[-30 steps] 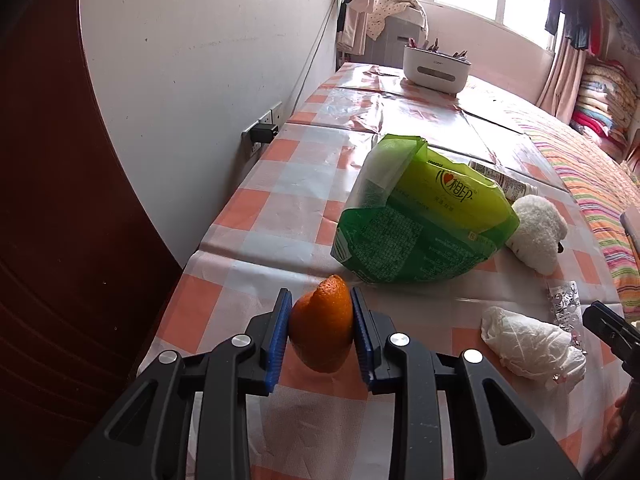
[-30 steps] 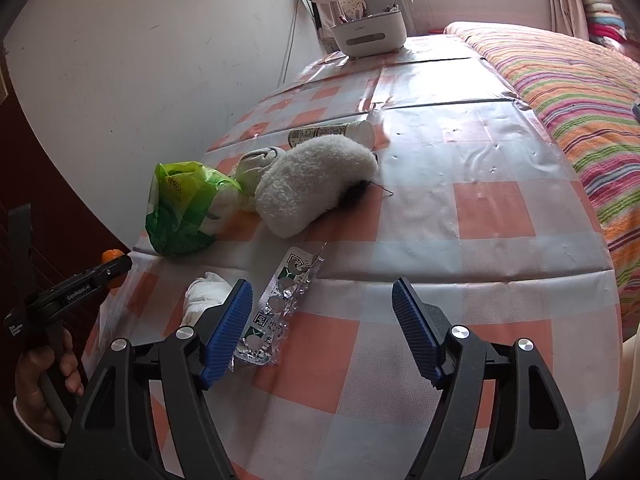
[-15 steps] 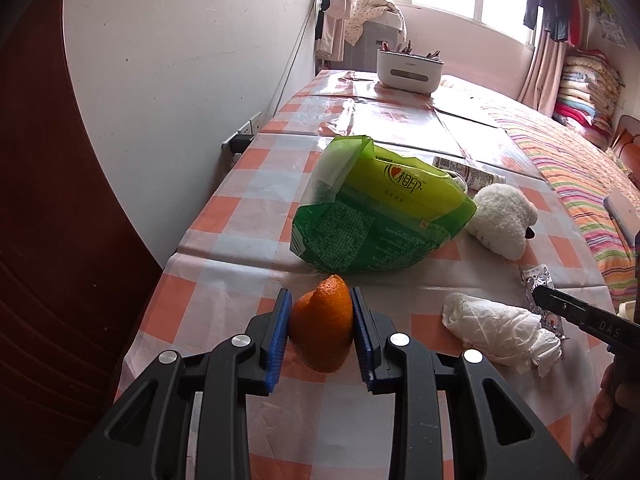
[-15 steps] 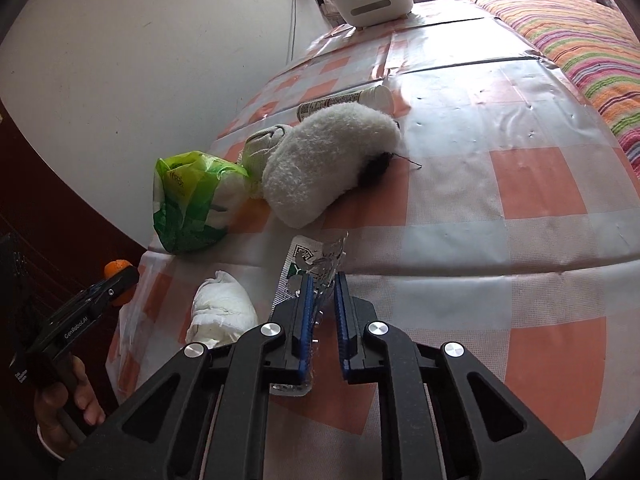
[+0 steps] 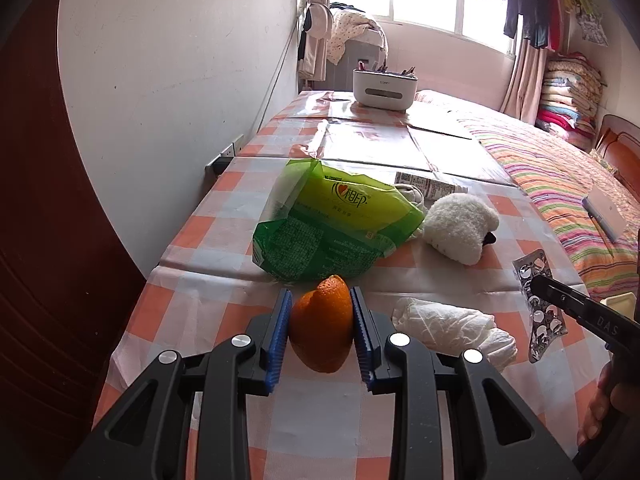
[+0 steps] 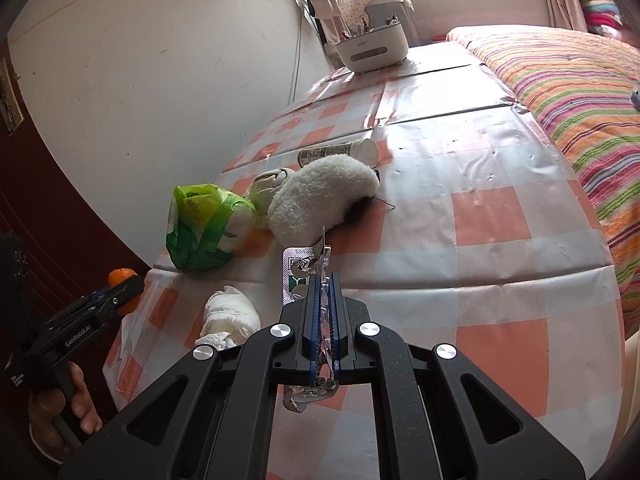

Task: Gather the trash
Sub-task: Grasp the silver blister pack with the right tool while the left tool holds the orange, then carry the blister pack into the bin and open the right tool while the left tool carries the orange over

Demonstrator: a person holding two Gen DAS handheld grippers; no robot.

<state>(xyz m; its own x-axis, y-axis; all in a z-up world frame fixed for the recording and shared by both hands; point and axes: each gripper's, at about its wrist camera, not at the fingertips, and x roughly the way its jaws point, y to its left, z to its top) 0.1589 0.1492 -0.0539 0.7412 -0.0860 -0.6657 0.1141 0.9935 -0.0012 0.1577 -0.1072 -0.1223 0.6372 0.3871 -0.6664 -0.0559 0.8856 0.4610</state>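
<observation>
My left gripper [image 5: 320, 304] is shut on a piece of orange peel [image 5: 322, 324], held above the near end of the checked table [image 5: 208, 312]. My right gripper [image 6: 325, 280] is shut on a used silver pill blister pack [image 6: 298, 270], which pokes out past its blue pads and is lifted off the cloth. From the left wrist view the blister pack [image 5: 540, 312] hangs at the right gripper's tip. A crumpled white tissue [image 5: 452, 330] lies between the two grippers, and a green plastic wrapper [image 5: 328, 228] lies just beyond the peel.
A white plush toy [image 5: 460, 228] and a lying bottle [image 6: 340, 152] sit past the wrapper. A white organiser [image 5: 384, 88] stands at the table's far end. The wall runs along the left, with a socket [image 5: 224, 160]; a striped bed [image 6: 580, 92] borders the right.
The right gripper shut on the blister pack and lifted it off the table. The left gripper, still holding the orange peel, pulled back and rose slightly.
</observation>
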